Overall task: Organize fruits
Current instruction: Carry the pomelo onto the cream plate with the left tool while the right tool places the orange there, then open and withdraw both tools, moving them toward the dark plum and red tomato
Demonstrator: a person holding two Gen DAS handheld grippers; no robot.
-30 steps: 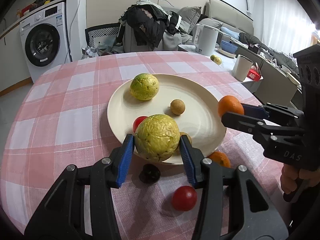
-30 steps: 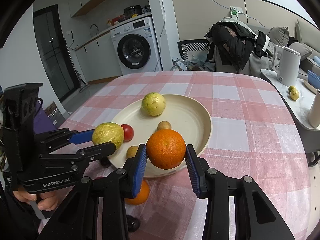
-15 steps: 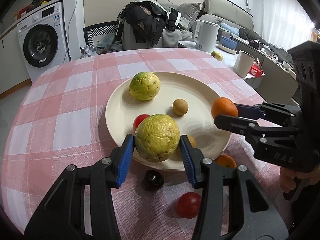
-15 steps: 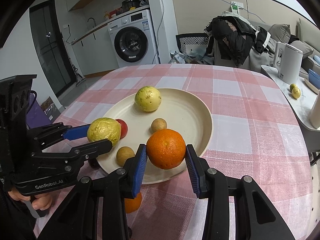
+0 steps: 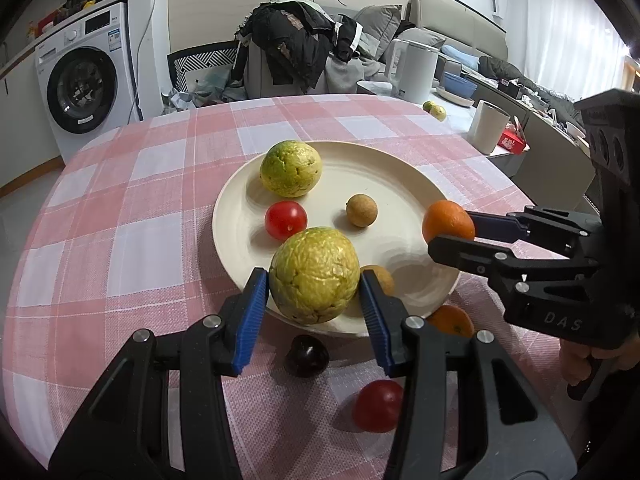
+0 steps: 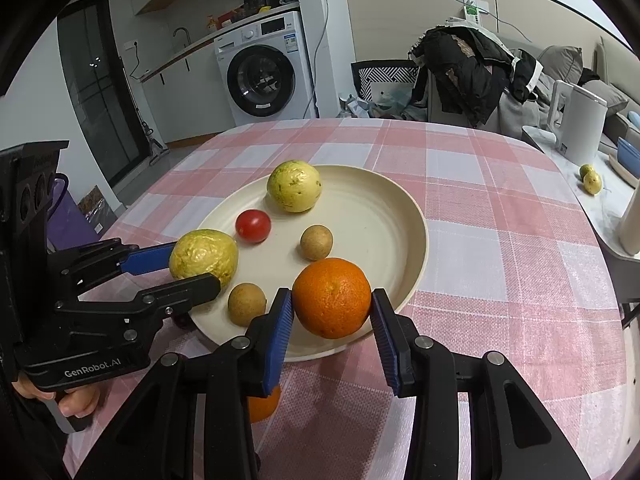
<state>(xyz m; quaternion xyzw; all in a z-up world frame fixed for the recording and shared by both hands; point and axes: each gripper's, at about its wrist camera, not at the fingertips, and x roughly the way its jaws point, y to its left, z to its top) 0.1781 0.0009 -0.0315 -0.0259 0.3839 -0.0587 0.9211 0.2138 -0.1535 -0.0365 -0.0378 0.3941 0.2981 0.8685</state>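
Both fruits clamped: left gripper (image 5: pixel 314 284) guava (image 5: pixel 314 276), right gripper (image 6: pixel 331 307) orange (image 6: pixel 331 298)

Both claws are black with ribbed blue pads (image 5: pixel 251 316) and silver screws (one marked "GenRobot.AI")

We see a round table (image 5: pixel 120 216) under a pink-and-white checked cloth, bearing a cream plate (image 5: pixel 400 184). Directly on the cloth near the plate's front rim lie a dark cherry (image 5: pixel 306 356), a red tomato (image 5: pixel 378 405) and an orange (image 5: pixel 452 320).
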